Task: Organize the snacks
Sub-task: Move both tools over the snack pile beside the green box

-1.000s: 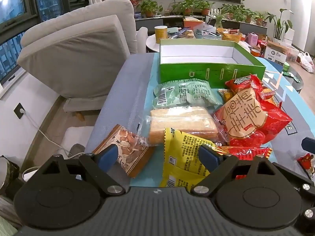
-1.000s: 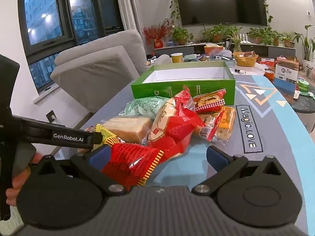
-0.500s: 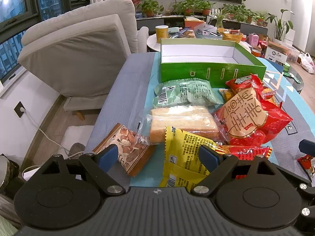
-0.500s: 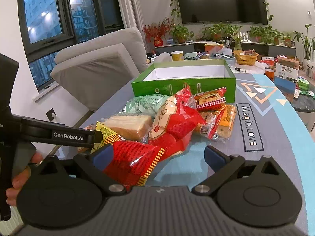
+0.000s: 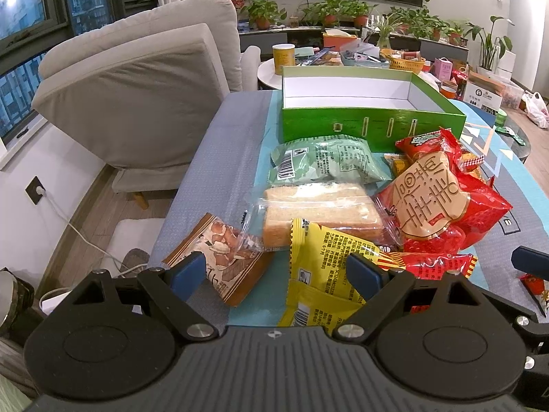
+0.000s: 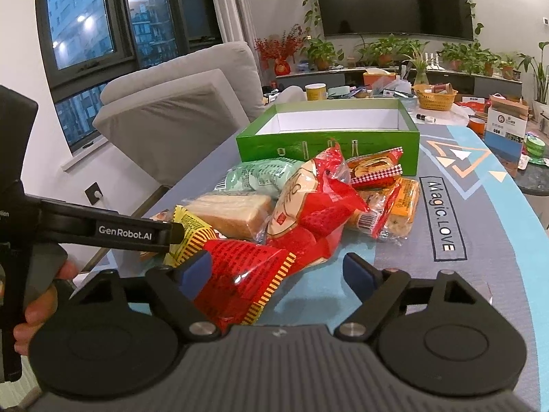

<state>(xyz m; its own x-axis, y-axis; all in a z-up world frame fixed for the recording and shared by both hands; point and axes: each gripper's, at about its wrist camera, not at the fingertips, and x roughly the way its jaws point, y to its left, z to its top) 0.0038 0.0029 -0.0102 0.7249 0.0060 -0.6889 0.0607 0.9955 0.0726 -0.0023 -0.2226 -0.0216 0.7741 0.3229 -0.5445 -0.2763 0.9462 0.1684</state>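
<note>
A green box (image 5: 370,123) (image 6: 326,144) with a white, empty inside stands at the far end of the mat. Before it lies a heap of snacks: a green packet (image 5: 326,164), wrapped bread (image 5: 319,209), a big red bag (image 5: 446,206) (image 6: 319,213), a yellow packet (image 5: 326,274) and a brown packet (image 5: 223,261). My left gripper (image 5: 274,273) is open over the yellow and brown packets. My right gripper (image 6: 278,271) is open, and a red striped packet (image 6: 247,274) lies between its fingers, against the left one.
A grey recliner (image 5: 137,103) stands left of the table. A round side table (image 5: 267,68) with a yellow cup and clutter is behind the box. An orange cracker packet (image 6: 401,202) lies right of the heap. A hand (image 6: 34,312) holds the left gripper's handle (image 6: 103,230).
The right gripper's fingers have drawn a little closer together around the red striped packet. The left gripper has barely moved.
</note>
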